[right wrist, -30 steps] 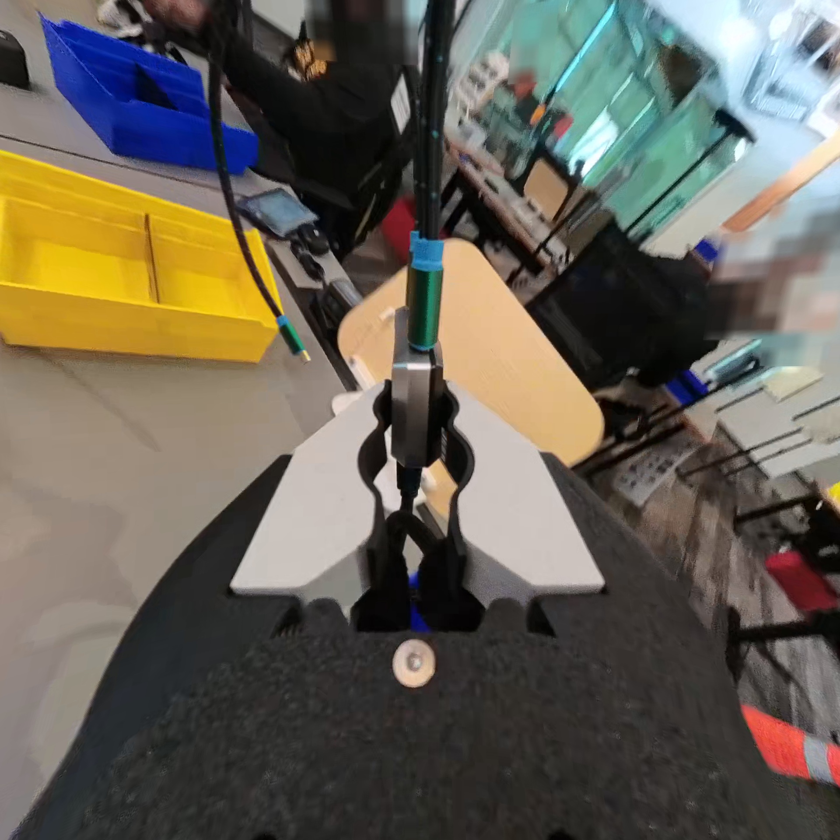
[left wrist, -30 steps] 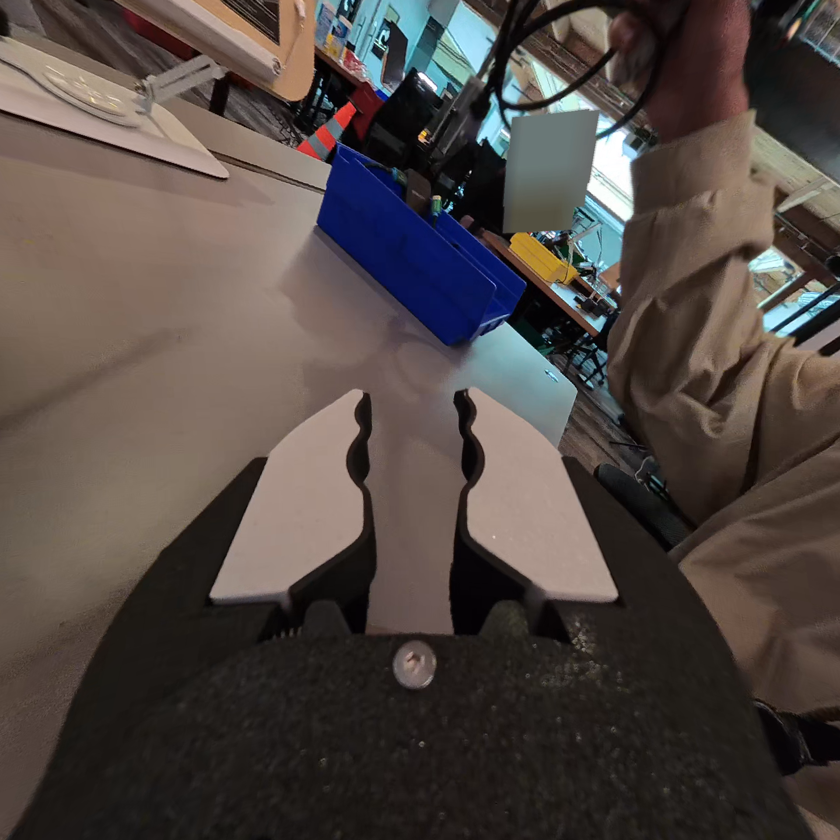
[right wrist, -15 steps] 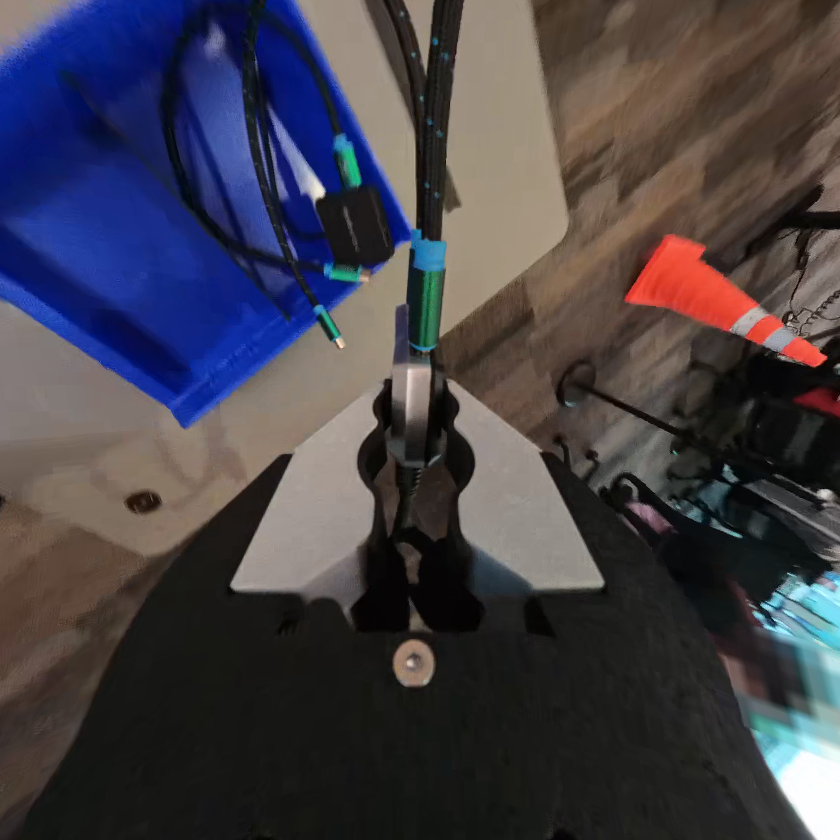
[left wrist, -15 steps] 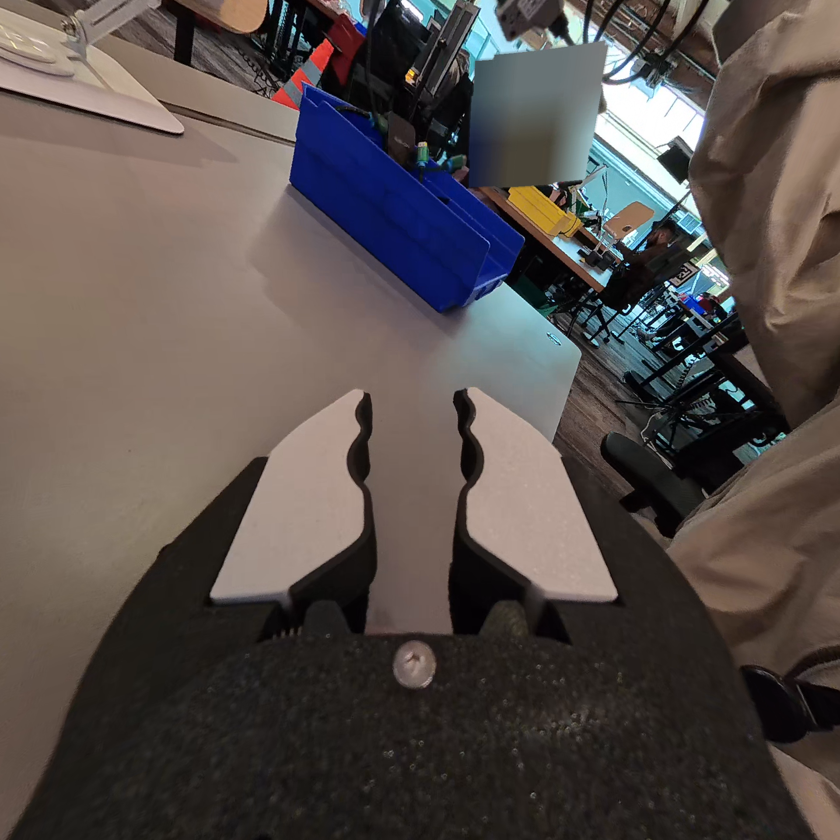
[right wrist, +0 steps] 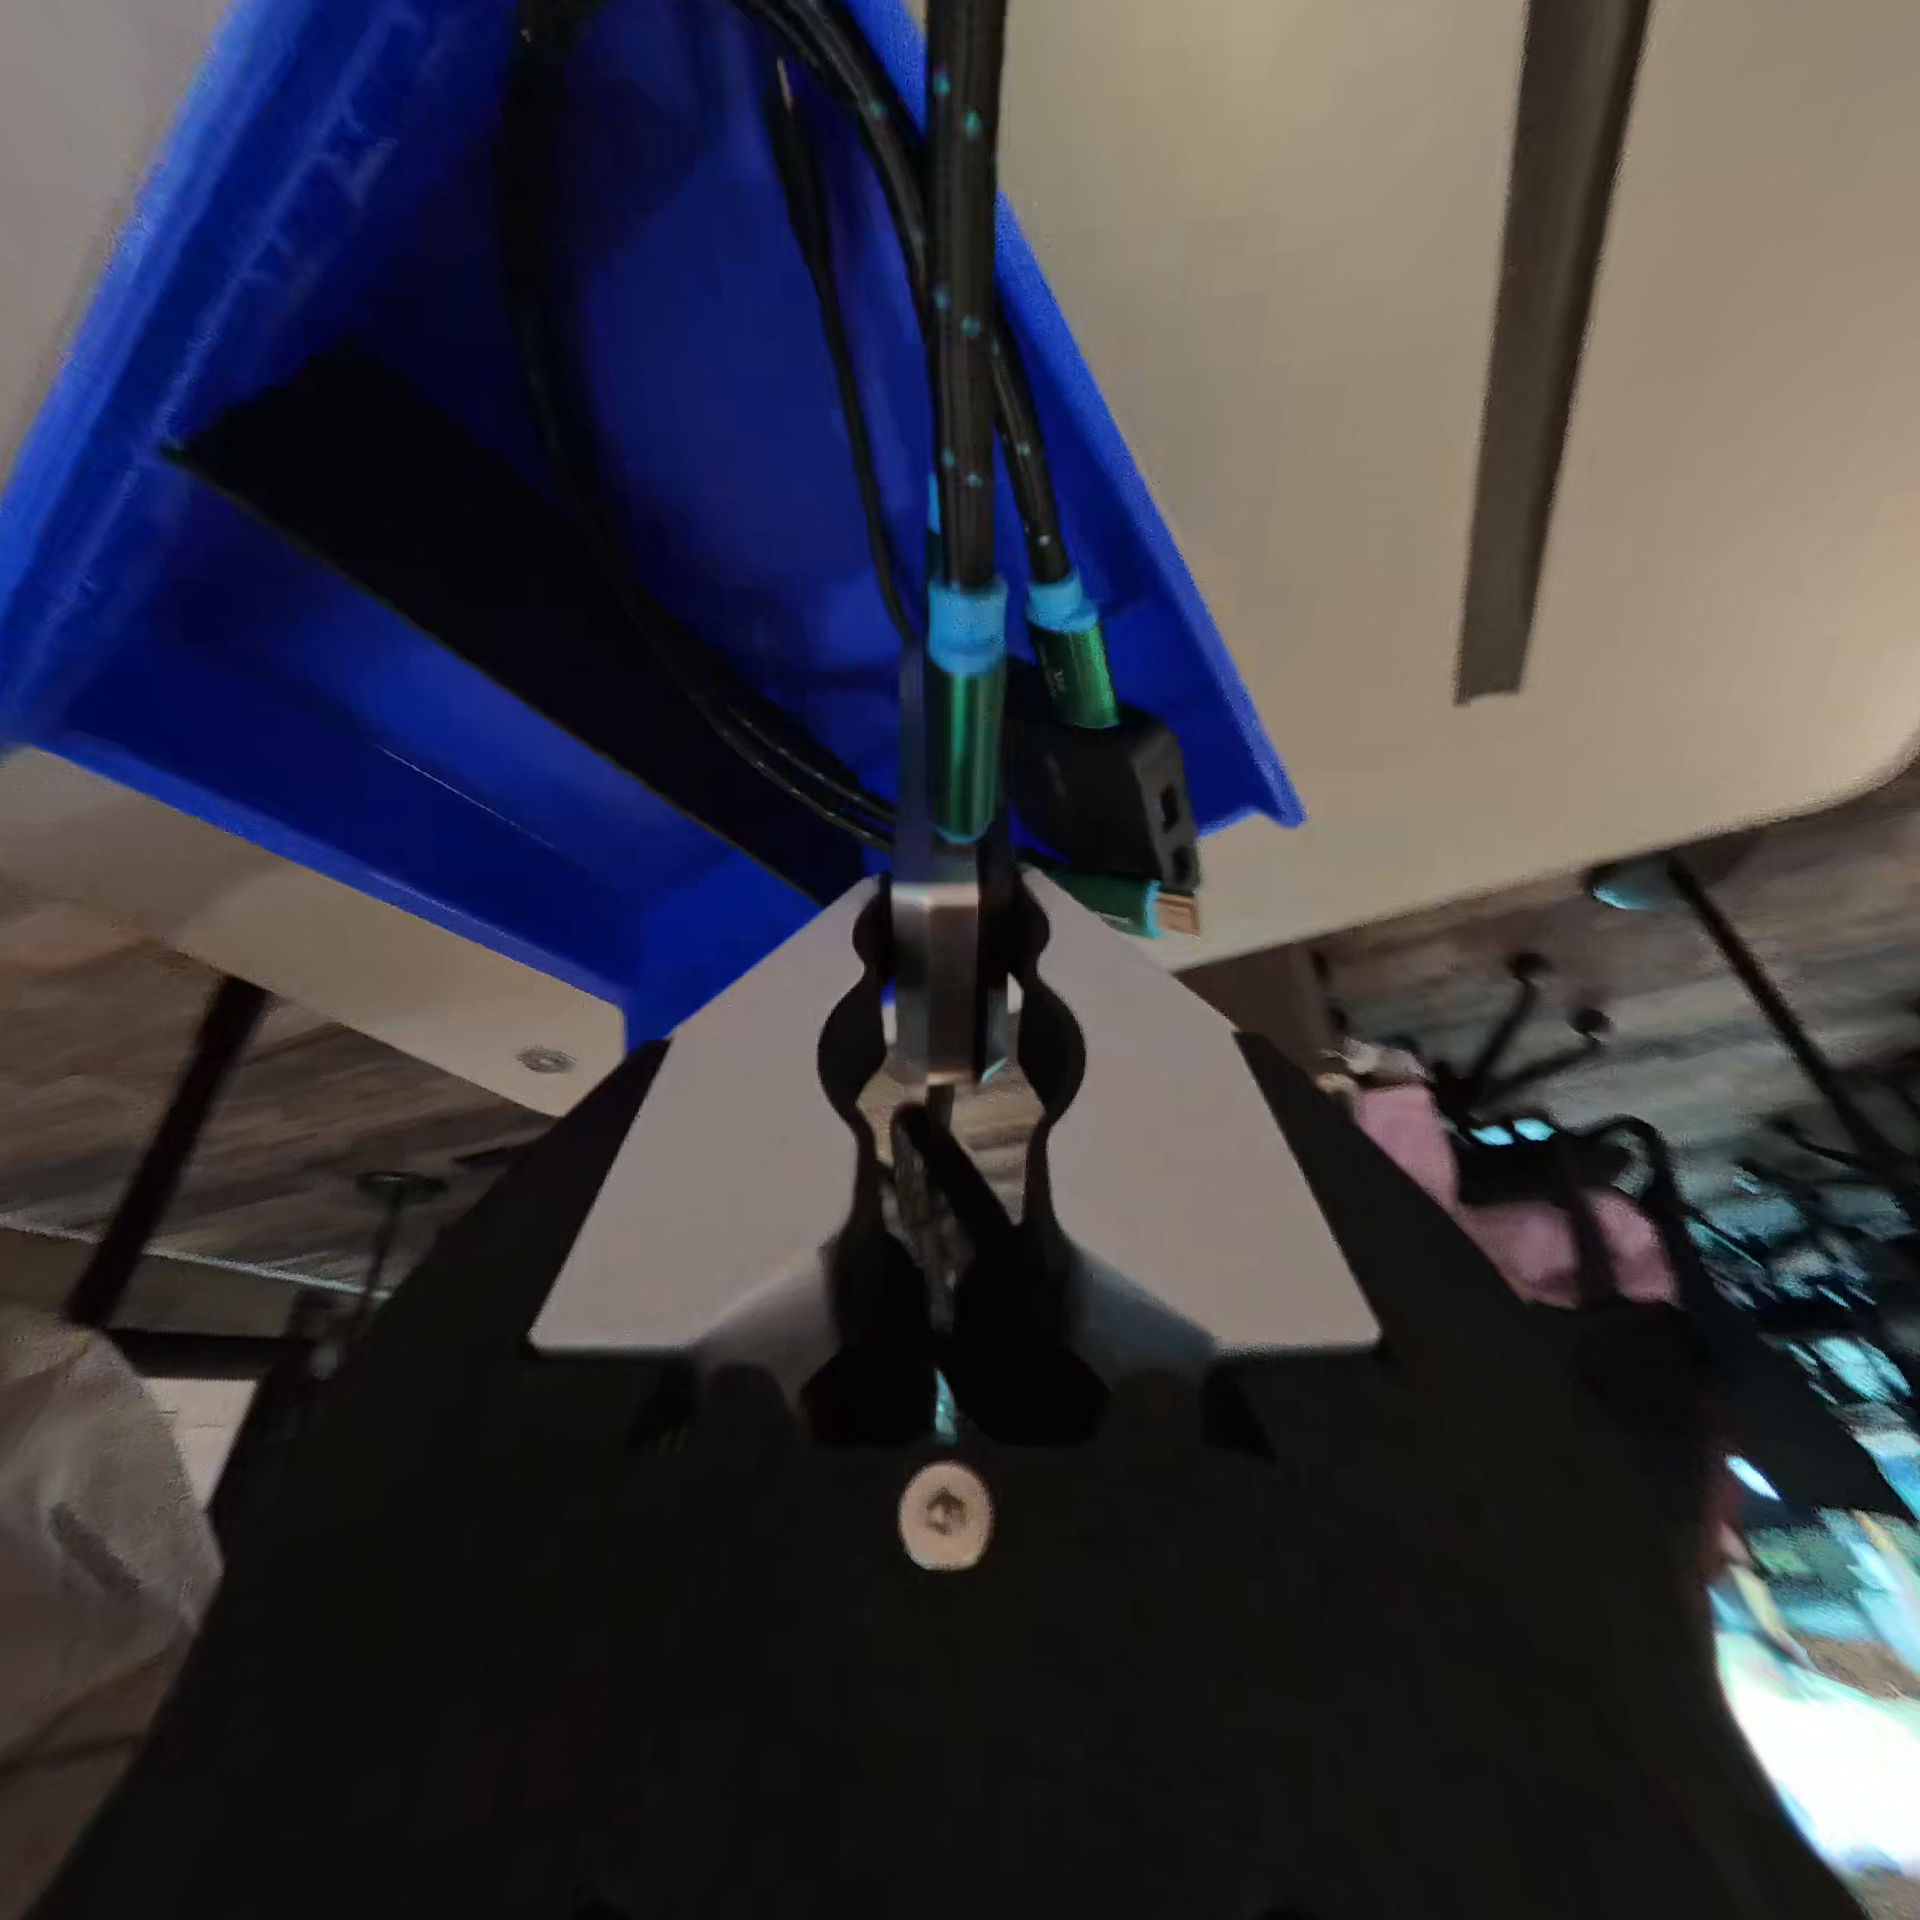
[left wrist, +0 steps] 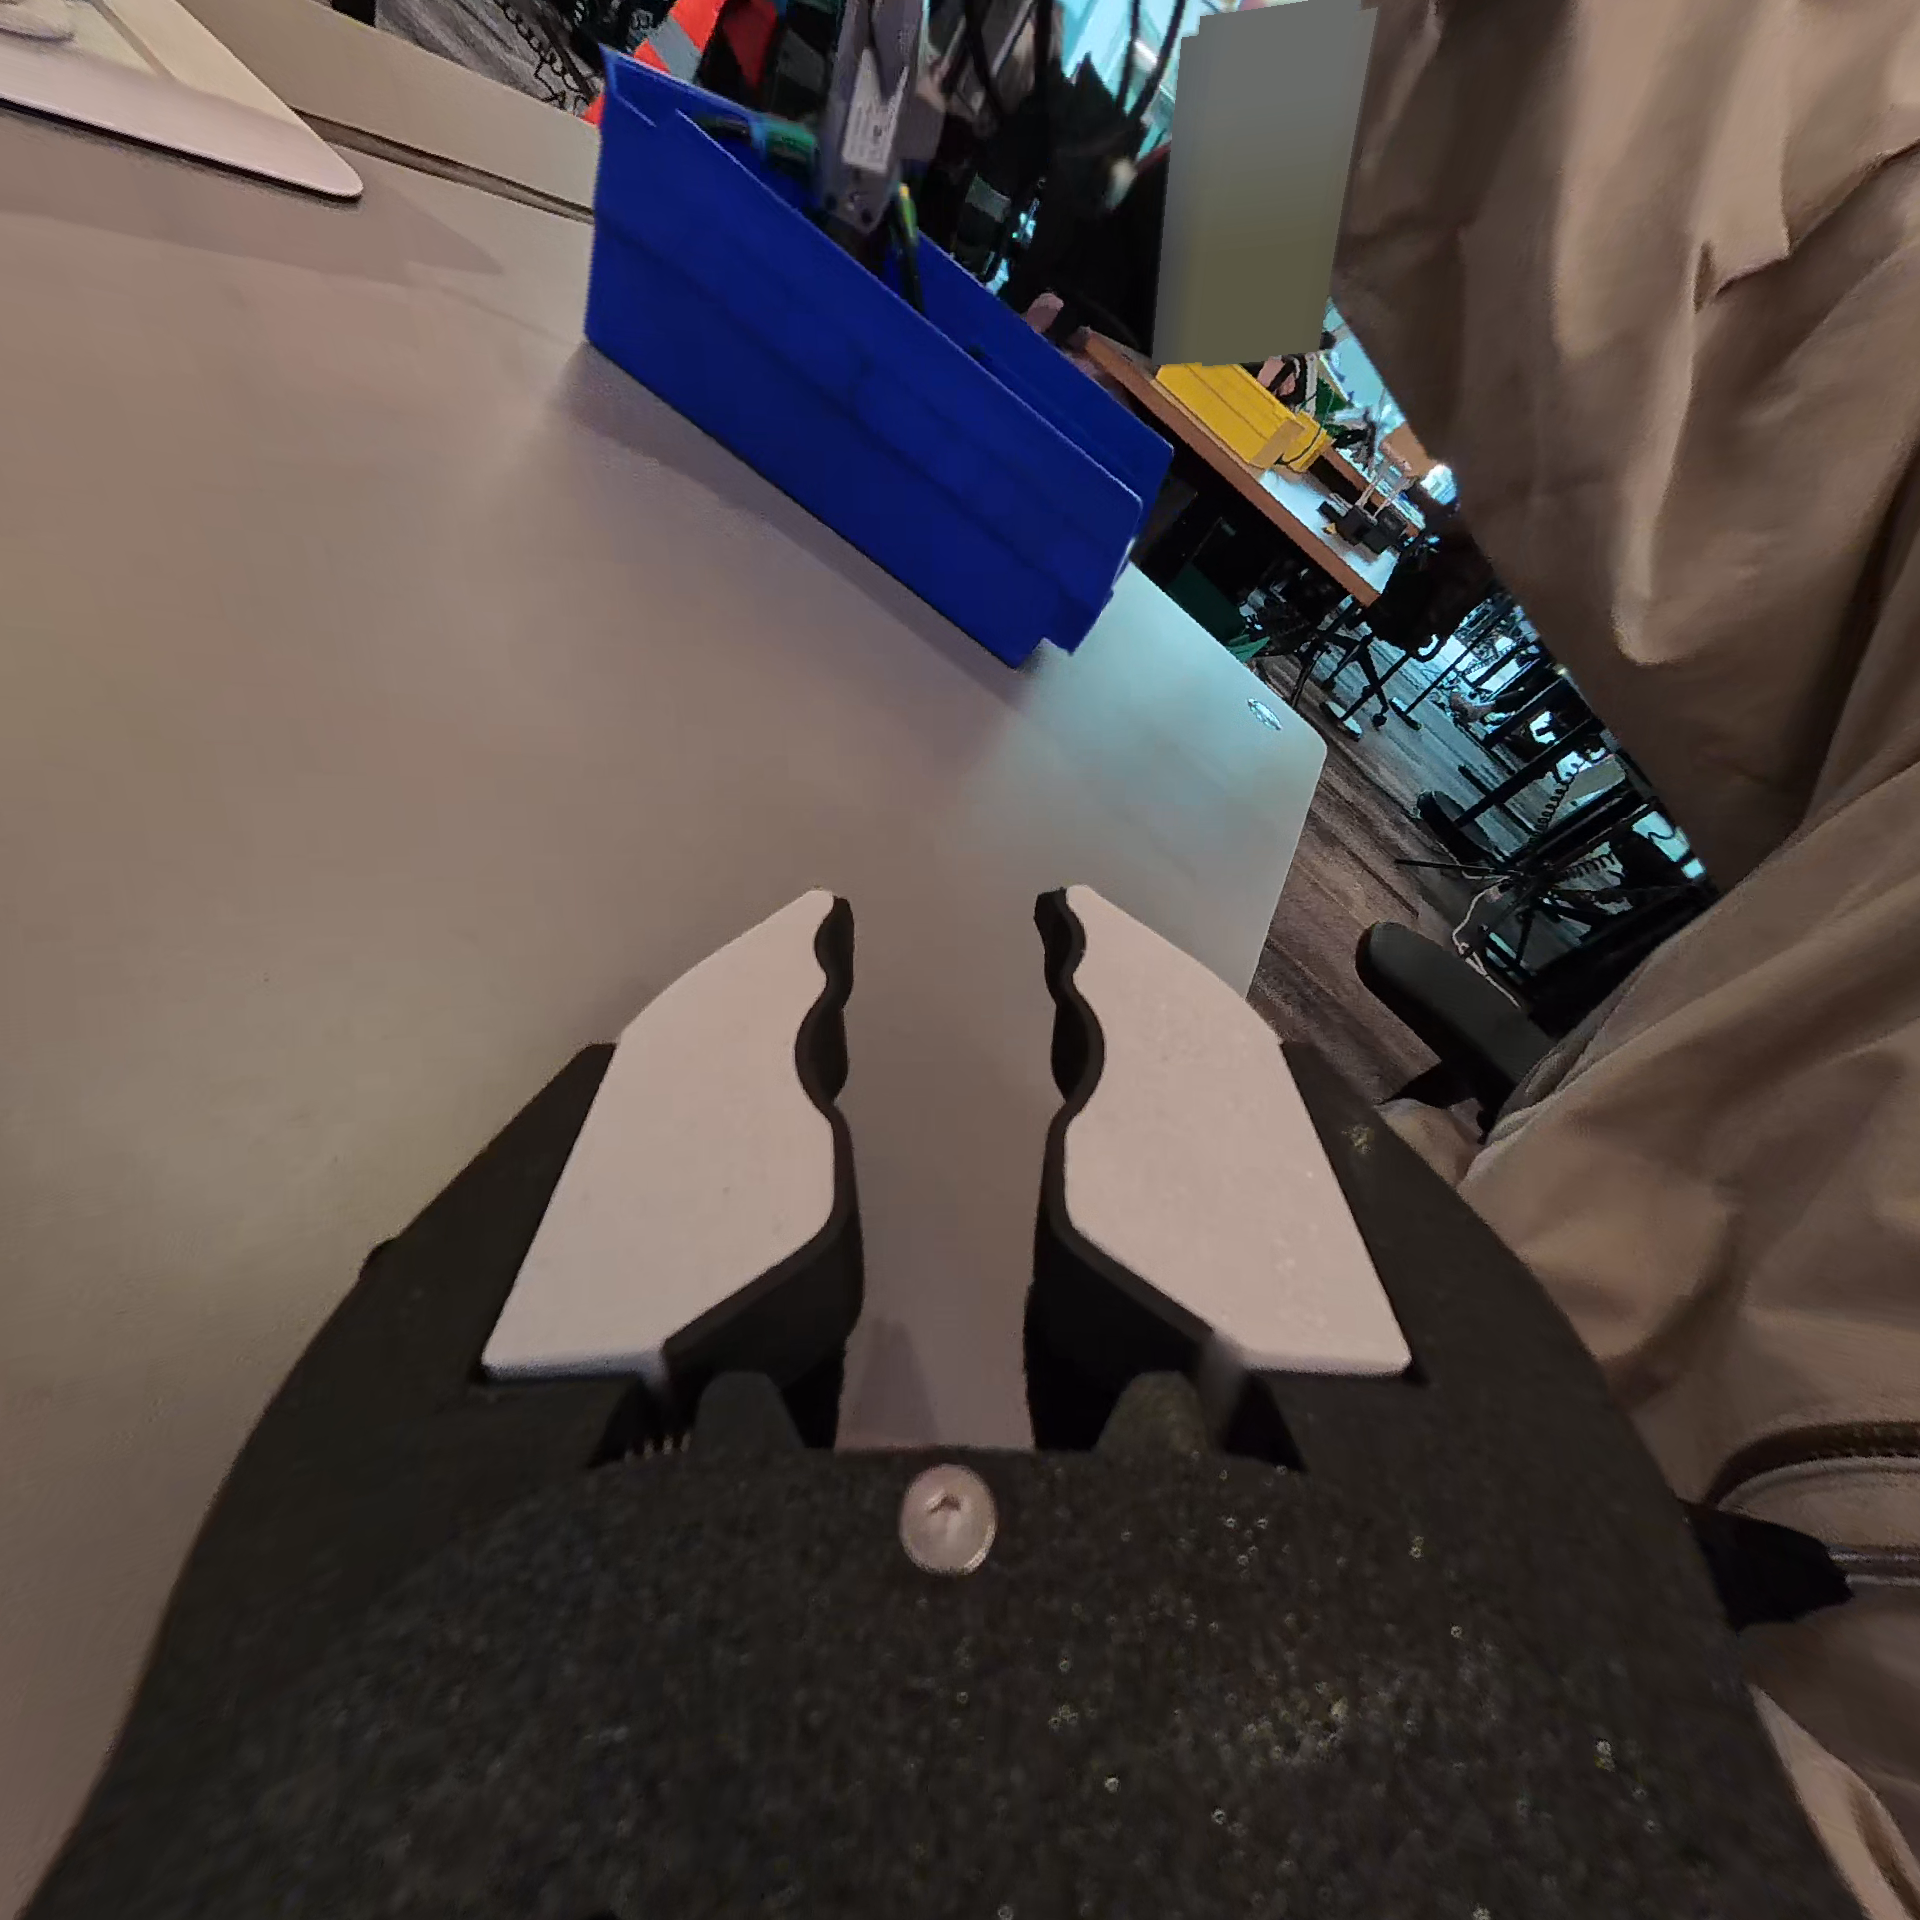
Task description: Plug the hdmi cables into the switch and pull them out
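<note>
Over the open blue plastic bin (right wrist: 644, 436) at the corner of the pale grey table (right wrist: 1299, 416), my right gripper (right wrist: 948, 914) is clamped on a flat silver metal switch (right wrist: 935, 987), with a black braided HDMI cable (right wrist: 961, 312) with a green plug sleeve plugged into its far end. Just beside it, a second green-ended cable (right wrist: 1070, 665) enters a small black adapter block (right wrist: 1112, 800) at the bin's rim. My left gripper (left wrist: 945, 914) rests low over the table (left wrist: 364, 727), jaws apart with nothing between them, well short of the bin (left wrist: 862, 416).

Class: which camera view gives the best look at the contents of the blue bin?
The right wrist view. It looks down into the blue bin, showing black cables and a small black box inside. The left wrist view shows the blue bin from the side, mostly its outer wall; only cable ends and the right gripper show above the rim.
</note>
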`<state>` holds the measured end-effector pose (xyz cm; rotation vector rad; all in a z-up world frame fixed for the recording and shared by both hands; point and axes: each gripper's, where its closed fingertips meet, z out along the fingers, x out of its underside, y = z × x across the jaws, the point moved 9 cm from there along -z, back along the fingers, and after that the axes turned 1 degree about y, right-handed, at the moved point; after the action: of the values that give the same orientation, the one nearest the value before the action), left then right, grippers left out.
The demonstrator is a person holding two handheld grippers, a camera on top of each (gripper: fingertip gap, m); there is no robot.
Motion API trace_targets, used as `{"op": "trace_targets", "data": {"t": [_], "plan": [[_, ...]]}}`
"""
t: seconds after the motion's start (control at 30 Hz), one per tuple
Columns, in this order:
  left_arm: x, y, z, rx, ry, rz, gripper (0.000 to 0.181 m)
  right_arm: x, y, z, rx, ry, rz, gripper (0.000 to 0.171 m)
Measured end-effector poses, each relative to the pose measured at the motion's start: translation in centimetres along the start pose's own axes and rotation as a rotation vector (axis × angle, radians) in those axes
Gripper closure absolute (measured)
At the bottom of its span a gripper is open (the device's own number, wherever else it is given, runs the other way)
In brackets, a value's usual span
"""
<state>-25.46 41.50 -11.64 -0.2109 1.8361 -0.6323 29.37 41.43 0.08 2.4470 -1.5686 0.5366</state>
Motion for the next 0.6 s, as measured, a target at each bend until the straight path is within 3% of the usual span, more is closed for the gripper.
{"op": "trace_targets", "data": {"t": [0.37, 0.6], "plan": [[-0.3, 0.5, -0.2, 0.020, -0.021, -0.055, 0.147, -1.7, 0.3, 5.8, -0.131, -0.021, 0.036, 0.152], [-0.1, 0.1, 0.6, 0.029, 0.008, -0.029, 0.148, -1.2, 1.4, 7.5, -0.050, -0.116, 0.068, 0.152]]}}
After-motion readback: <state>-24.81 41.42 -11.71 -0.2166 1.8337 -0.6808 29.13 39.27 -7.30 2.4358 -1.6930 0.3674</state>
